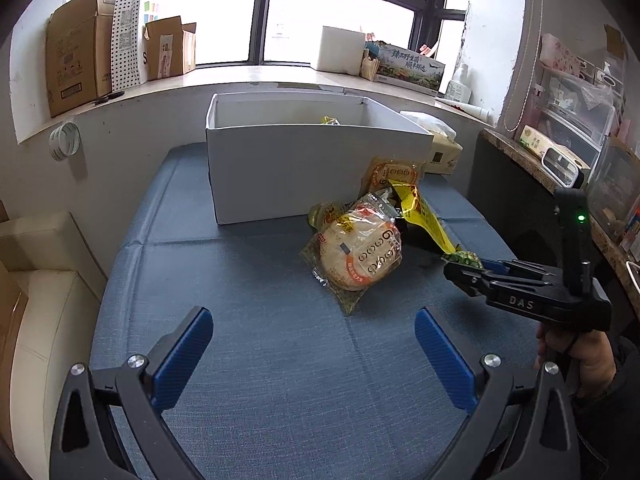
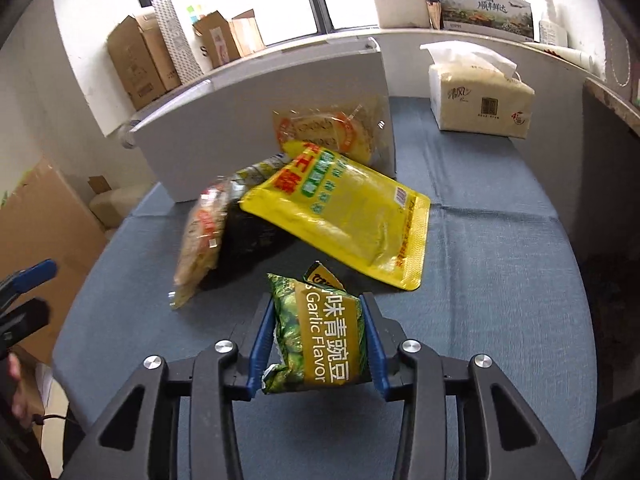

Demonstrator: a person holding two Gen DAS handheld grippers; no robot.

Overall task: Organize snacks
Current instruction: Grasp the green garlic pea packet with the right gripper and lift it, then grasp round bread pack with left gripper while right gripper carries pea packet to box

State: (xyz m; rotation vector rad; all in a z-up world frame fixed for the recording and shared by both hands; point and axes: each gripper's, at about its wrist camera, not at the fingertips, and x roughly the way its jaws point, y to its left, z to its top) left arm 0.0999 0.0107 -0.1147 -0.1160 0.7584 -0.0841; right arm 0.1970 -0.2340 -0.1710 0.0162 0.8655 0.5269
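My right gripper (image 2: 318, 336) is shut on a green garlic pea packet (image 2: 320, 340), held just above the blue mat; the gripper also shows at the right in the left wrist view (image 1: 460, 264). Beyond it lies a pile of snacks: a yellow pouch (image 2: 352, 216), a round flatbread packet (image 1: 358, 256) and another orange-printed packet (image 1: 394, 174) that leans on the white box (image 1: 280, 168). A yellow snack shows inside the box (image 1: 330, 121). My left gripper (image 1: 314, 344) is open and empty over the mat, near the pile.
A tissue pack (image 2: 480, 100) stands on the mat right of the box. Cardboard boxes (image 1: 76, 56) and cartons line the window sill behind. A dark counter (image 1: 520, 152) with containers runs along the right side.
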